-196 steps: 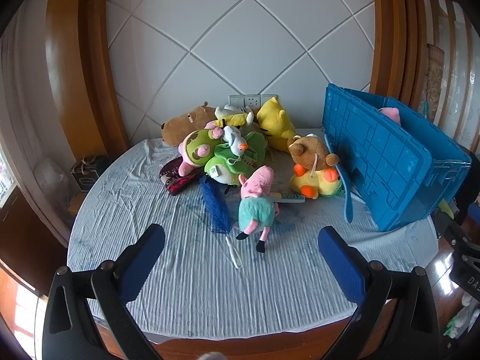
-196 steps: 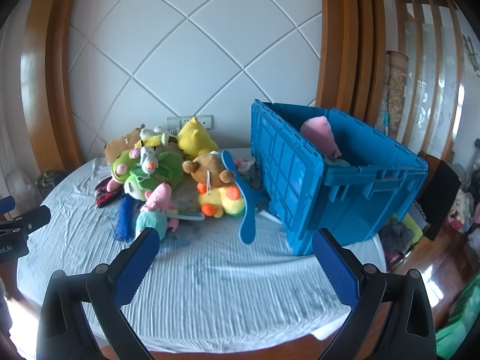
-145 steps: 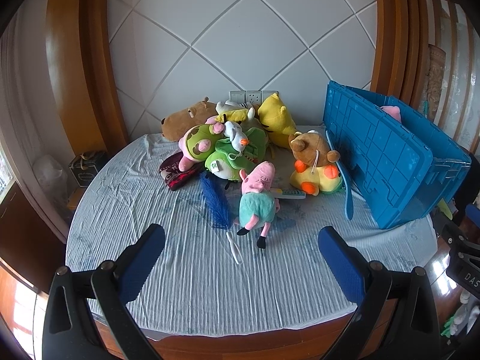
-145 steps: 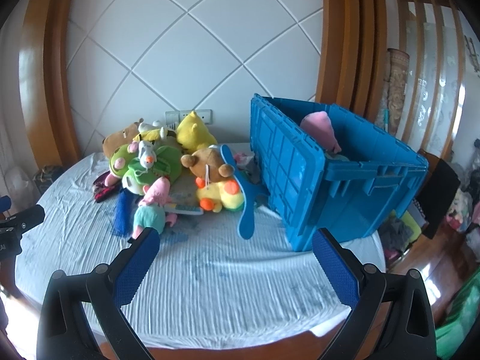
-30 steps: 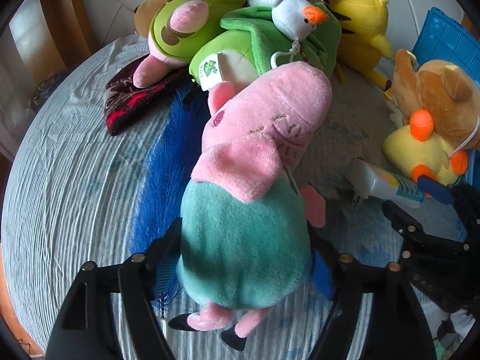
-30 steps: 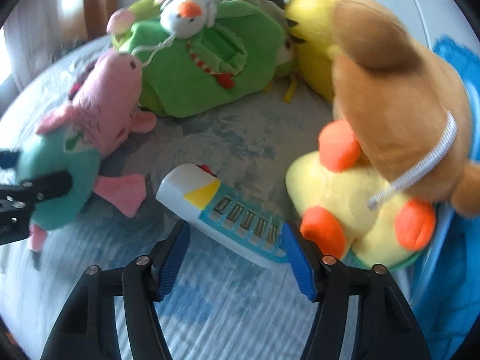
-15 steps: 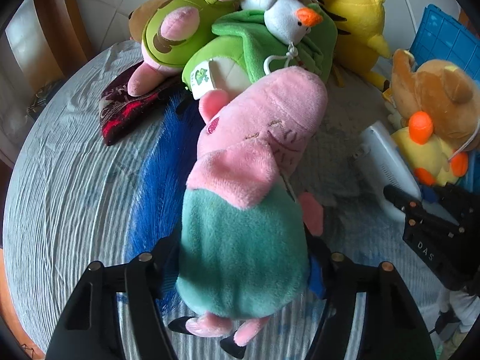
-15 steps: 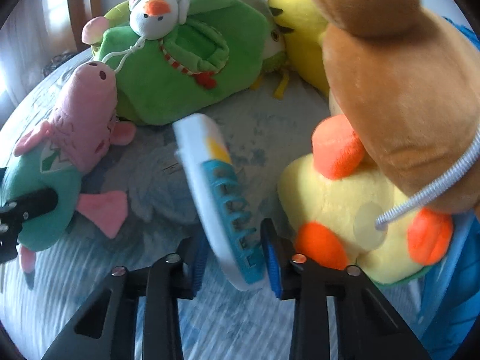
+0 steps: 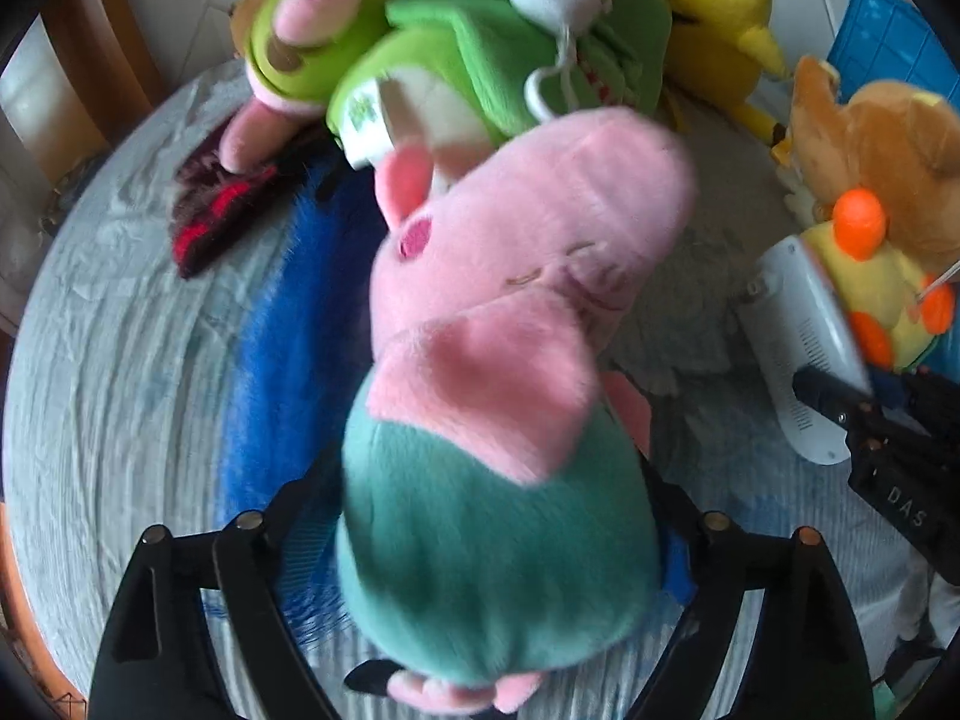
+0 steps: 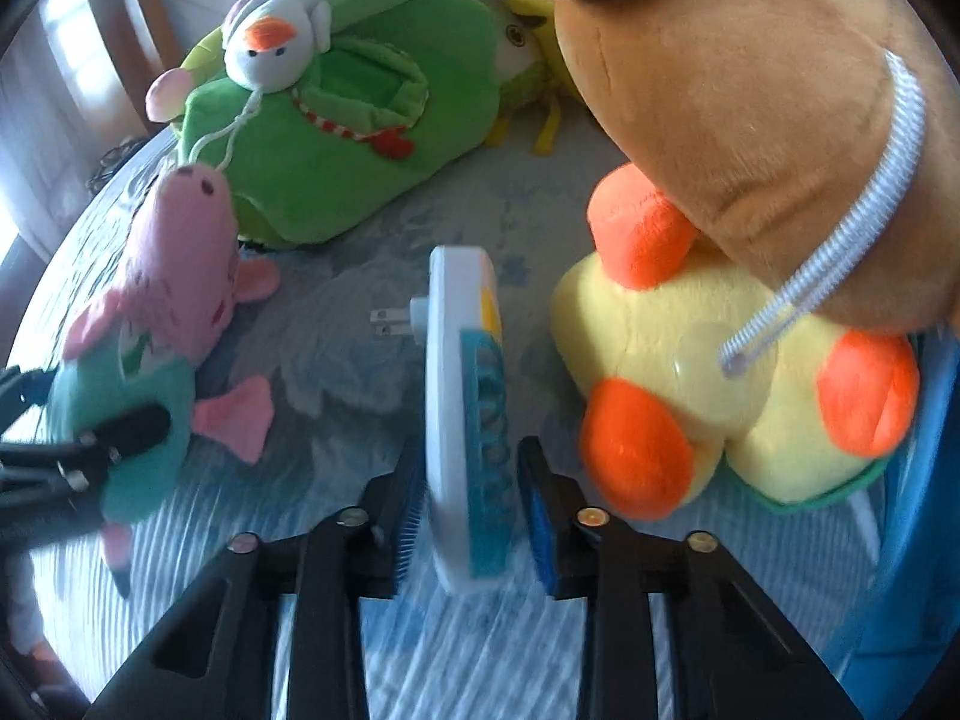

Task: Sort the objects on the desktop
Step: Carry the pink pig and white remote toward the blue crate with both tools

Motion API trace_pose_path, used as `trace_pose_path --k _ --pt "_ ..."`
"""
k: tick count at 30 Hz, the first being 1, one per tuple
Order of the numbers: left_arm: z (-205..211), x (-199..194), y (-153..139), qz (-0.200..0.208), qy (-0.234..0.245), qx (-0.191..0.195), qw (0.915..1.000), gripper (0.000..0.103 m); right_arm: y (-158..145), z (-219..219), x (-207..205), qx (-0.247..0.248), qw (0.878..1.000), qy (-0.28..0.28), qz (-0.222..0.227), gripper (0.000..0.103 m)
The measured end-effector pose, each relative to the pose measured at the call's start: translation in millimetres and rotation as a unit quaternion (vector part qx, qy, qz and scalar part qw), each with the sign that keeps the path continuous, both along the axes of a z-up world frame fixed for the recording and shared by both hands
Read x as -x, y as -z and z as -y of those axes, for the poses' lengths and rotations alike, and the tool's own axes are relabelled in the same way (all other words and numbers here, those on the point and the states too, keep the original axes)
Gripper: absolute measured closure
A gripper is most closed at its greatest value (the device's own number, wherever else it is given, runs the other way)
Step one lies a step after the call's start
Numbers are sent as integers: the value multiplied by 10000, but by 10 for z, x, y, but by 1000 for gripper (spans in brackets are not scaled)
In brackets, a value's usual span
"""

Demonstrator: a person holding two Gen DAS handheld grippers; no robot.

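Left tool [image 9: 480, 540] has its fingers either side of the pink pig toy [image 9: 510, 360], around the teal body; jaws have just been opening, and the pads are mostly hidden behind the plush, so I read it as loosely held at best (can't confirm pad contact). Low body grip makes sense: the head is too wide and floppy, and it leans toward the far pile. Right tool [image 10: 468, 516] is narrow around the white-and-blue plug strip [image 10: 465, 420], which stands on edge between the pads, prongs pointing left; jaws just eased open a little and a thin gap shows on the right pad, so that grip looks marginal. On edge is the only way a flat strip fits the jaws, which I'd guess is why it's tipped up. It sits just beside the yellow duck toy [image 10: 720, 408], with the brown bear [image 10: 750, 90] lying on top of the duck. Far side: green frog toy [image 10: 336, 138] carrying a small white bird [image 10: 276, 42]; blue feather duster [image 9: 282, 330] lies flat on the counter cloth [image 9: 108, 360], left of the pig. Container: only a corner of the blue crate [image 9: 888, 30] shows at far right, contents not visible from here. Judgement: both items are just being picked up; nothing from this pair sorted yet.
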State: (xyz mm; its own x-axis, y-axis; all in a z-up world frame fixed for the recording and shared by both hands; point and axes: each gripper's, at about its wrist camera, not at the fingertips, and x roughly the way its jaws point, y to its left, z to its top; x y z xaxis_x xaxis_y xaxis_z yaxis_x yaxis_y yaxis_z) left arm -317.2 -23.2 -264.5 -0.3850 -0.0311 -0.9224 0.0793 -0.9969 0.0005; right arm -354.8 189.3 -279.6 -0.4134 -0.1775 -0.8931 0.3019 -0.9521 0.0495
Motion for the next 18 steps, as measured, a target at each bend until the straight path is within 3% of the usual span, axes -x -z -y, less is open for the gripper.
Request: trace_pose_path --k 4,6,9,18 --pt "-37 4 48 -17 24 45 10000 24 112 28 40 -36 10000 -40 40 66" --pt "-32 -12 5 -14 24 20 10000 27 152 19 23 -13 10000 -13 64 78" --pt "-25 -92 -140 -118 -6 -26 9999 28 105 -39 -56 139 9999 22 75 77" --pt "-92 -449 -722 -582 -62 -70 9983 28 -428 -80 -539 254 9991 -218 -266 77"
